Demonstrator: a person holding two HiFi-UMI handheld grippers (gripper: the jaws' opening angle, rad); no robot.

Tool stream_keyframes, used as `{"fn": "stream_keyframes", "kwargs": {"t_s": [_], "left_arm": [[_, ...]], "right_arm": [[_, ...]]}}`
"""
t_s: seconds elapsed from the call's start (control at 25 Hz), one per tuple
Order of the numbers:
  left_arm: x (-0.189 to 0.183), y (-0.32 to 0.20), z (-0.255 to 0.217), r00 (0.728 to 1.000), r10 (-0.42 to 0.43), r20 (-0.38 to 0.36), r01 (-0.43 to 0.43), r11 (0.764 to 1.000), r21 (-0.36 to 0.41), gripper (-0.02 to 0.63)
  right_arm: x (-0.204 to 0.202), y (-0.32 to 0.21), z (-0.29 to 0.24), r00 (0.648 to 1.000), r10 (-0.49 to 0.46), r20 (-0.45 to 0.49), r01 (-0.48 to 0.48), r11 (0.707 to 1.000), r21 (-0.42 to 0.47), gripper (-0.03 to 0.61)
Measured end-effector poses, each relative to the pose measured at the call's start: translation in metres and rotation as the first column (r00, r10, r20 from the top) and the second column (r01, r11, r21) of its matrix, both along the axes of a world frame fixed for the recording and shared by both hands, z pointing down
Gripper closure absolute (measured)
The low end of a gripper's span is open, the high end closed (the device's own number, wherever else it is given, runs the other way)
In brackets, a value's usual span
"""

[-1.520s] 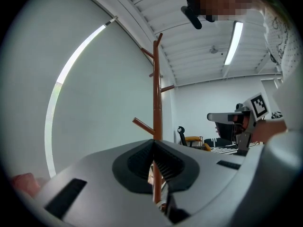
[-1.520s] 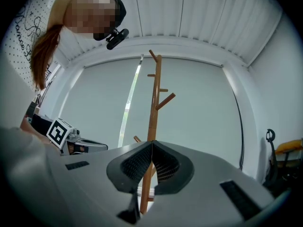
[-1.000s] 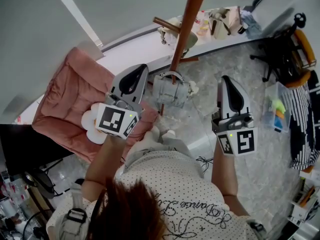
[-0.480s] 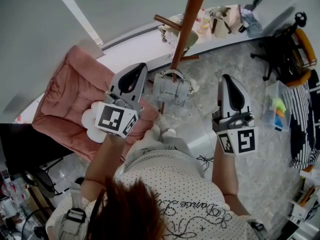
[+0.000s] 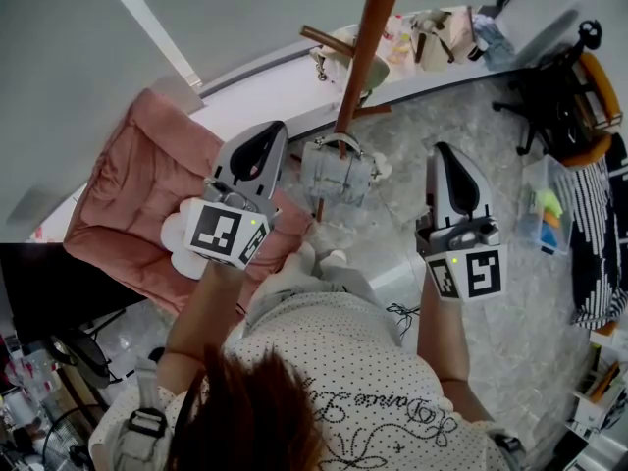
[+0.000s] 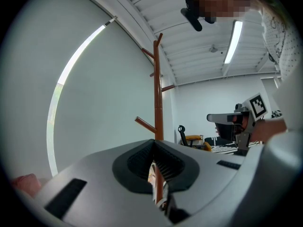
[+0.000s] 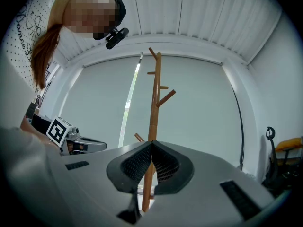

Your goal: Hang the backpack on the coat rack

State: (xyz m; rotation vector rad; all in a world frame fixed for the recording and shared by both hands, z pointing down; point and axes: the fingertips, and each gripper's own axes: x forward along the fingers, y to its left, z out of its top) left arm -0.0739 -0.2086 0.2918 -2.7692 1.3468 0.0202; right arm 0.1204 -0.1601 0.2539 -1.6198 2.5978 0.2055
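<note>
A small grey backpack (image 5: 339, 173) is seen hung by its top handle against the pole of the brown wooden coat rack (image 5: 365, 52). The left gripper (image 5: 267, 133) and right gripper (image 5: 442, 153) are held closed and empty on either side of it. Open marble floor (image 5: 412, 214) is left between them. A pink armchair (image 5: 118, 194) is set near on the left, a black office chair (image 5: 564, 101) well apart on the right.

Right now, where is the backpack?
In the head view the backpack hangs on the coat rack, mid-frame, just right of the pink cushion.
</note>
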Motion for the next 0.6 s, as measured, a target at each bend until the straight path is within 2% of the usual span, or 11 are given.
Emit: {"fn": "stream_keyframes", "kwargs": {"t_s": [0.6], "left_arm": [[0.0014, -0.0021, 0.0038, 1.0, -0.005, 0.007, 0.005, 1.0, -0.004, 0.612]], "right_arm": [[0.0016, -0.0025, 0.004, 1.0, -0.001, 0.003, 0.001, 1.0, -0.006, 0.565]]}}
